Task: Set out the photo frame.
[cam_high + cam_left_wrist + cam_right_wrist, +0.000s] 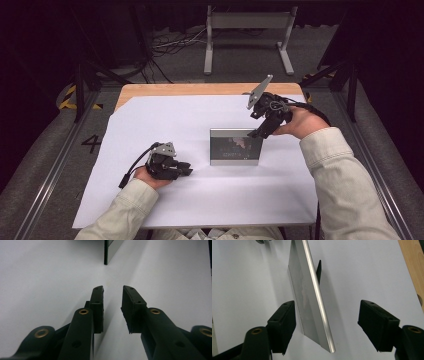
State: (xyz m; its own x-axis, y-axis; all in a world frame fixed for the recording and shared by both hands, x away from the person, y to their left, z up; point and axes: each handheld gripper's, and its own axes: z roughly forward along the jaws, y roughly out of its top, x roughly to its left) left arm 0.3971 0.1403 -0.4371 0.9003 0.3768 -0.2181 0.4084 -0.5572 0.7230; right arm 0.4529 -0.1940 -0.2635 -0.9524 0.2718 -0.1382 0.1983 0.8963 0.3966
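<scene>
One silver-framed picture frame with a dark glossy face (235,146) stands upright on its back prop near the middle of the white sheet (165,125) that covers the wooden table (150,89). The right gripper (256,133) hangs at the frame's upper right corner, tilted down toward it; in the right gripper view its jaws stand wide, one on each side of the frame's metal edge (317,297), and neither pad touches it. The left gripper (187,168) rests low on the sheet, left of the frame and apart from it, its jaws partly apart with nothing between them (113,305).
</scene>
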